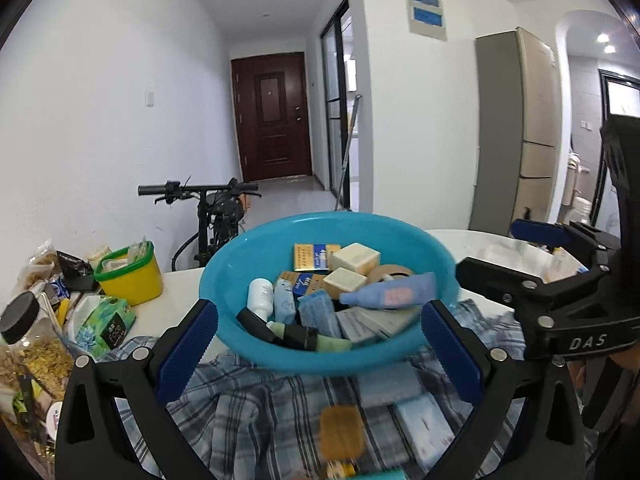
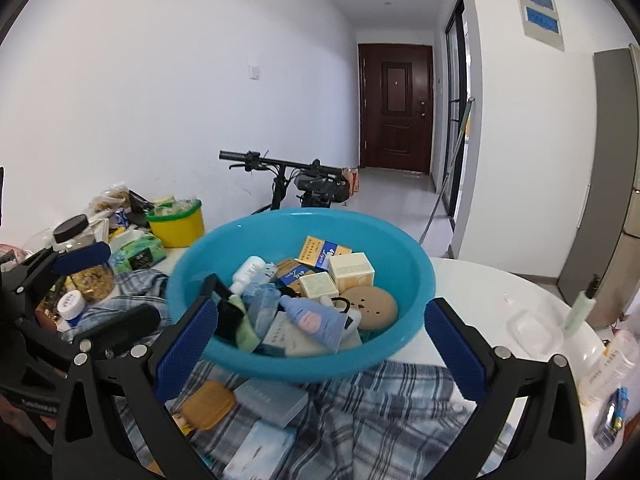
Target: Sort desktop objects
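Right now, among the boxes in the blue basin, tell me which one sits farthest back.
The yellow and blue box, flat against the blue basin's far wall. The two cream boxes sit nearer, in front of it.

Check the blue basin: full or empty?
Partly full. The blue basin holds a pile of small boxes, tubes and a white bottle, heaped below its rim.

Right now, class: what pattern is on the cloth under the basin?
Blue-grey plaid cloth, clearest in the right wrist view.
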`<action>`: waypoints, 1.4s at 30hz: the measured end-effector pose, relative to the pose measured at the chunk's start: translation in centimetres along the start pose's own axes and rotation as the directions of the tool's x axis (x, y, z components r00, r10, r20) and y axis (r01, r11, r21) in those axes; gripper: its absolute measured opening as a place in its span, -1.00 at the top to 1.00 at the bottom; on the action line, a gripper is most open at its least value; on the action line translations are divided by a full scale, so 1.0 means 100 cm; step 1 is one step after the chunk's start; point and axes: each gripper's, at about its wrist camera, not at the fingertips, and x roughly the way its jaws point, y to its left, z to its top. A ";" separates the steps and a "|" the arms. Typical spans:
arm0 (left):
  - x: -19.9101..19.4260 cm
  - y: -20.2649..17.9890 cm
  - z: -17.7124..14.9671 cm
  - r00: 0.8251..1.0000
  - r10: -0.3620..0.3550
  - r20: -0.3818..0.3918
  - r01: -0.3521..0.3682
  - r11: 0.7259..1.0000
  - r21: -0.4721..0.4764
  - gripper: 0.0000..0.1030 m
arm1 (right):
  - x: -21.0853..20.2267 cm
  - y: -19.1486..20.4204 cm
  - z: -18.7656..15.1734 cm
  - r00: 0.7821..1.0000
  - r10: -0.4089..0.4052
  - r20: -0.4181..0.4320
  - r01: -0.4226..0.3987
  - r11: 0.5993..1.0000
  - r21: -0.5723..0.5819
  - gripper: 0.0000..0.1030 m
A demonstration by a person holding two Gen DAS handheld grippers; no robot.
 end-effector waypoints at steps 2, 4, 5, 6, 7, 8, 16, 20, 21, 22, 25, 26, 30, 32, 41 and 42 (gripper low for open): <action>-0.021 -0.003 -0.001 1.000 0.016 0.021 -0.016 1.000 0.009 -1.00 | -0.014 0.008 -0.001 1.000 -0.007 -0.010 0.006 1.000 -0.014 -1.00; -0.038 -0.005 -0.002 0.999 0.030 0.025 -0.030 1.000 0.007 -1.00 | -0.029 0.017 -0.004 1.000 -0.018 -0.014 0.017 0.999 -0.031 -1.00; -0.046 -0.006 -0.003 0.999 0.030 0.025 -0.030 1.000 0.002 -1.00 | -0.036 0.020 -0.006 1.000 -0.023 -0.010 0.022 0.999 -0.037 -1.00; -0.054 -0.006 -0.005 0.999 0.026 0.023 -0.026 1.000 -0.007 -1.00 | -0.046 0.024 -0.010 1.000 -0.026 -0.001 0.026 0.999 -0.042 -1.00; -0.063 -0.006 -0.009 1.000 0.019 0.015 -0.018 1.000 -0.022 -1.00 | -0.053 0.027 -0.013 1.000 -0.026 0.003 0.026 0.999 -0.044 -1.00; -0.069 -0.007 -0.013 1.000 0.012 0.007 -0.012 1.000 -0.025 -1.00 | -0.060 0.030 -0.017 1.000 -0.026 0.001 0.026 0.999 -0.045 -1.00; -0.107 -0.020 -0.056 1.000 -0.007 -0.030 0.006 0.999 -0.037 -1.00 | -0.097 0.047 -0.066 0.999 -0.025 -0.040 0.022 0.997 -0.068 -1.00; -0.104 -0.021 -0.083 0.997 0.000 -0.079 -0.004 0.999 -0.047 -1.00 | -0.094 0.048 -0.089 0.998 -0.002 -0.066 -0.001 0.999 -0.047 -1.00; -0.102 -0.021 -0.088 0.996 0.005 -0.089 -0.009 0.999 -0.042 -1.00 | -0.091 0.048 -0.095 0.997 0.006 -0.078 -0.009 0.999 -0.040 -1.00; -0.098 -0.021 -0.094 0.995 0.015 -0.102 -0.019 0.999 -0.032 -1.00 | -0.088 0.047 -0.100 0.996 0.010 -0.089 -0.013 0.999 -0.035 -1.00; -0.087 -0.020 -0.105 0.990 0.039 -0.133 -0.042 0.999 -0.021 -1.00 | -0.081 0.044 -0.112 0.994 0.017 -0.112 -0.019 1.000 -0.019 -1.00; -0.084 -0.020 -0.108 0.989 0.038 -0.143 -0.041 0.999 -0.020 -1.00 | -0.078 0.043 -0.114 0.993 0.019 -0.118 -0.021 1.000 -0.015 -1.00; -0.075 -0.021 -0.115 0.986 0.042 -0.162 -0.045 0.999 -0.013 -1.00 | -0.071 0.037 -0.122 0.990 0.020 -0.138 -0.019 1.000 0.007 -1.00; -0.073 -0.022 -0.118 0.984 0.047 -0.169 -0.049 0.999 -0.011 -1.00 | -0.070 0.034 -0.123 0.990 0.025 -0.140 -0.023 1.000 0.017 -1.00; -0.063 -0.021 -0.122 0.980 0.053 -0.194 -0.059 0.998 -0.024 -1.00 | -0.065 0.036 -0.128 0.988 0.034 -0.150 -0.031 0.999 0.019 -1.00; -0.063 -0.022 -0.122 0.979 0.054 -0.195 -0.059 0.998 -0.021 -1.00 | -0.063 0.036 -0.130 0.987 0.031 -0.156 -0.028 0.999 0.020 -1.00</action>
